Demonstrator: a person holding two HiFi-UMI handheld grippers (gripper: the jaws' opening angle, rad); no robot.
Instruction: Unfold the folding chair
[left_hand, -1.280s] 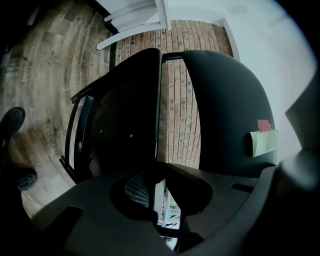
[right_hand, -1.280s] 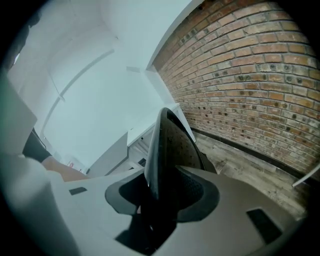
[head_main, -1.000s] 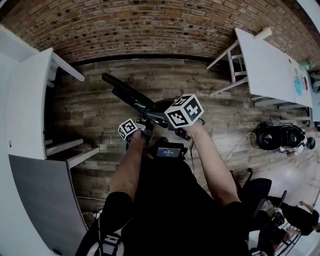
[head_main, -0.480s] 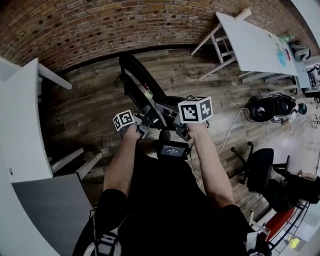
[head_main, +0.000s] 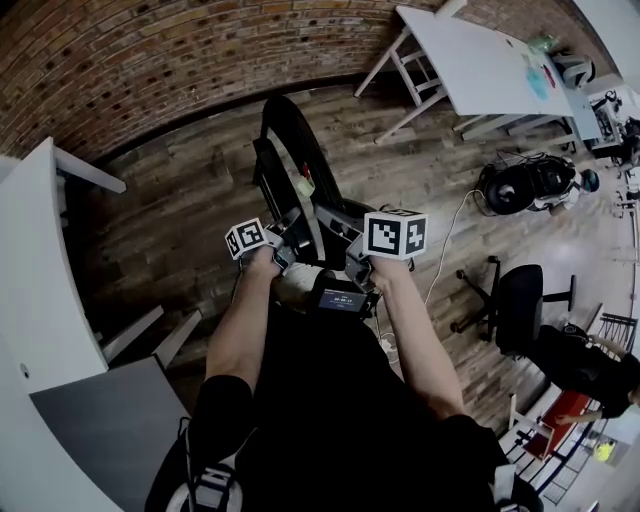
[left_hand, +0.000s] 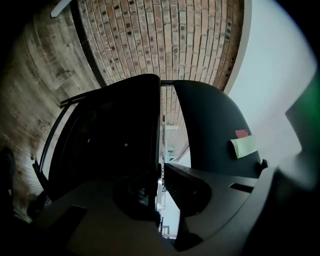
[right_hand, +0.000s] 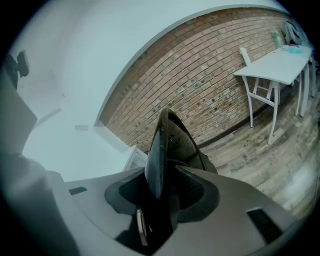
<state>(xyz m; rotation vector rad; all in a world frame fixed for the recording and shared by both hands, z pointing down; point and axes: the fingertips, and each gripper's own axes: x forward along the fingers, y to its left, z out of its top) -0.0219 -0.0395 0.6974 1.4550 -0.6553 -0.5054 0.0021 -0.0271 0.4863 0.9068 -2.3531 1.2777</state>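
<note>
The black folding chair (head_main: 290, 150) is held up in front of me over the wooden floor, its two dark panels still close together. In the head view my left gripper (head_main: 283, 246) is at the chair's near left side and my right gripper (head_main: 356, 262) at its near right side. In the left gripper view the left gripper (left_hand: 161, 180) is shut on a thin edge of the chair (left_hand: 110, 140), beside a curved panel that carries a green sticky note (left_hand: 243, 146). In the right gripper view the right gripper (right_hand: 162, 192) grips the thicker padded panel (right_hand: 167, 145) edge-on.
A brick wall (head_main: 150, 60) runs along the back. A white table (head_main: 480, 60) stands at the back right and a white desk (head_main: 40, 260) at the left. To the right are a black bag (head_main: 525, 185), a cable and an office chair (head_main: 515, 300).
The chair has swung from lying low and pointing left to pointing away from me and standing higher. Both grippers rolled with it and kept their hold.
</note>
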